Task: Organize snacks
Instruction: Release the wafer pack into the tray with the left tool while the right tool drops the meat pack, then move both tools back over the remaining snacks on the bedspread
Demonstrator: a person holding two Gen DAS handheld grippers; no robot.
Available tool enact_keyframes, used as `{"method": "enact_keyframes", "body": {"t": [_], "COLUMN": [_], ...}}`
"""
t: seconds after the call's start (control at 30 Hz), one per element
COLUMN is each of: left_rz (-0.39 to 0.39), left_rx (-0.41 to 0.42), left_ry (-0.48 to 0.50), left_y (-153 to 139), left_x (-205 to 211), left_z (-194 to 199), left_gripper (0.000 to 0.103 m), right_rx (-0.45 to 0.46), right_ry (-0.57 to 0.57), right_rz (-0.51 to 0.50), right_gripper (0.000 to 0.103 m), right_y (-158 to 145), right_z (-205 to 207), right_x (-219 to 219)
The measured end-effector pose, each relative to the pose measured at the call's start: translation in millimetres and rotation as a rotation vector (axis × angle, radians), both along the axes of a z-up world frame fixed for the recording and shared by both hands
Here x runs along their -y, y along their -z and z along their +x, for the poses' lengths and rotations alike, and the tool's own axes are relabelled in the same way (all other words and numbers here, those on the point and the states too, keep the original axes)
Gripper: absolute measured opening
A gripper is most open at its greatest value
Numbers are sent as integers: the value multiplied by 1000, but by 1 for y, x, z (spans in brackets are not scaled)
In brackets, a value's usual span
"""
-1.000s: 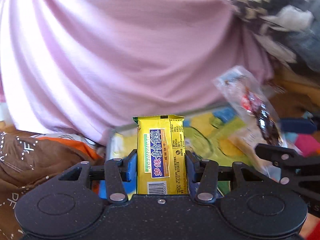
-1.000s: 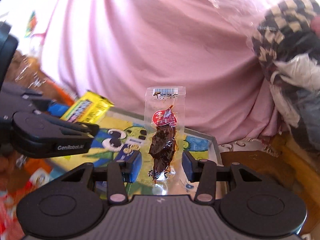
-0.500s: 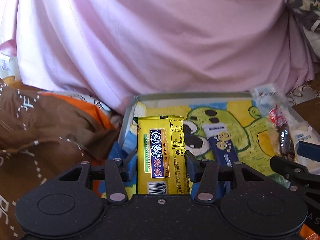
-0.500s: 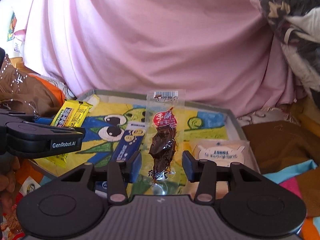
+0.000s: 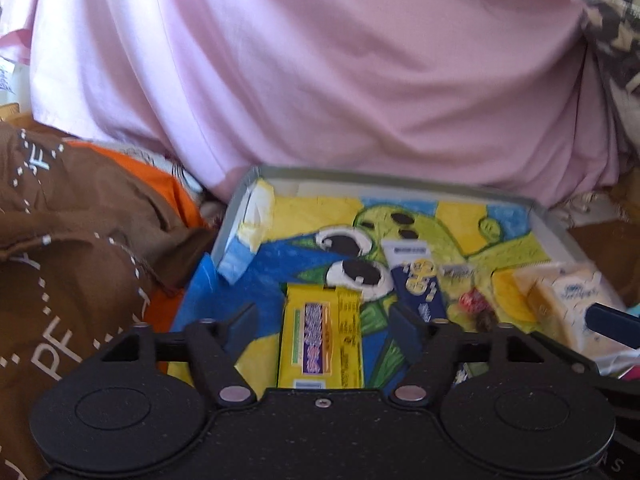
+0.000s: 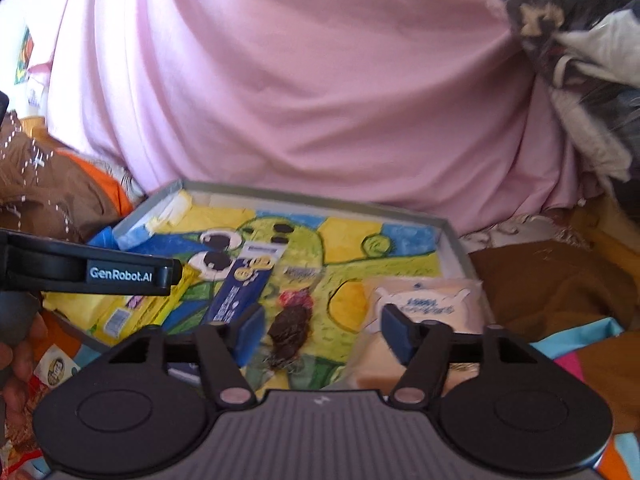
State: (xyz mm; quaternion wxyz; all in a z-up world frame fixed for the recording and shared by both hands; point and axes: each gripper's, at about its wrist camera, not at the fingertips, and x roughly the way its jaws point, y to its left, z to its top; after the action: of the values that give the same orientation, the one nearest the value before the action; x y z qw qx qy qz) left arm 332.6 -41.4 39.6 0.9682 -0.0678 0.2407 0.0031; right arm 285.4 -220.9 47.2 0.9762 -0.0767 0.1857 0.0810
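Pink cloth point(image 5: 340, 80) fills the background behind a shallow tray point(image 5: 400, 179) with a cartoon painted inside, and brown clothing point(image 5: 60, 260) lies heaped to its left. Half a second ago each gripper was clamped on a snack held upright over the tray; now both have let go, and the two snacks lie flat on the painted bottom. That seems to finish this pair of placements, so four snacks are in the tray in a loose row.

From left to right in the row: the yellow biscuit pack point(image 5: 320, 336), a blue stick pack point(image 5: 416, 284), the clear packet of dark dried meat point(image 6: 290, 320), and a pale bread pouch point(image 6: 424, 308) near the right wall.

The left gripper point(image 5: 322, 320) has its fingers well apart, one on each side of the yellow biscuit pack with a clear gap either way, holding nothing. The right gripper point(image 6: 322, 334) is just as wide open; its left finger sits close beside the meat packet, though contact cannot be made out, and its right finger is over the bread pouch. More wrappers point(image 6: 56, 368) show outside the tray's near left corner, so sorting likely goes on.
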Motion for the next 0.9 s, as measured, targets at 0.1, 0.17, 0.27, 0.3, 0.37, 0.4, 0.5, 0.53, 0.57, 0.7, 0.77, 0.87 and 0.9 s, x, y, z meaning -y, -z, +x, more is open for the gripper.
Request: {"method": "enact_keyframes", "body": {"t": [0.1,0.17,0.27,0.3,0.37,0.4,0.5,0.53,0.57,0.7,0.77,0.87,0.9], "left_rz": [-12,-27,-60,-76,-95,-96,-95,-96,-95,-95,-110,-127,-130], "left_rx": [41,70,118,132,162,177,205,207,207,196,155,87,75], "left_ry": [-7,-16,-50,-58,-70,-75,-76,-73,-69,-39,-14,1,3], "left_y": [-11,-18,-30,-33,-40,-44,-53,-55,-57,-62,-62,-58,-56], "left_x": [0,-1,-5,-7,-10,-11,-14,-16,-16,-17,-19,-22,-24], "left_z": [-6,-12,-23,-27,-37,-42,-57,-62,-66,-88,-96,-105,-110], "left_gripper": [88,94,97,98,101,102,102,102,102,102,102,102,102], "right_rx": [53,87,164,186,226,243,284,296,306,335,332,318,315], "right_ry": [16,29,50,56,63,62,53,51,46,3,-27,-62,-71], "right_rz": [14,14,9,3,-2,-2,5,5,4,-10,-25,-45,-55], "right_gripper": [89,95,103,103,103,103,103,103,103,103,103,103,103], "right_y": [-9,-15,-25,-28,-35,-38,-48,-50,-52,-58,-59,-55,-54], "right_z": [-10,-16,-29,-34,-43,-49,-65,-71,-76,-100,-110,-124,-129], "right_x": [5,9,14,16,20,22,29,31,32,39,39,43,44]}}
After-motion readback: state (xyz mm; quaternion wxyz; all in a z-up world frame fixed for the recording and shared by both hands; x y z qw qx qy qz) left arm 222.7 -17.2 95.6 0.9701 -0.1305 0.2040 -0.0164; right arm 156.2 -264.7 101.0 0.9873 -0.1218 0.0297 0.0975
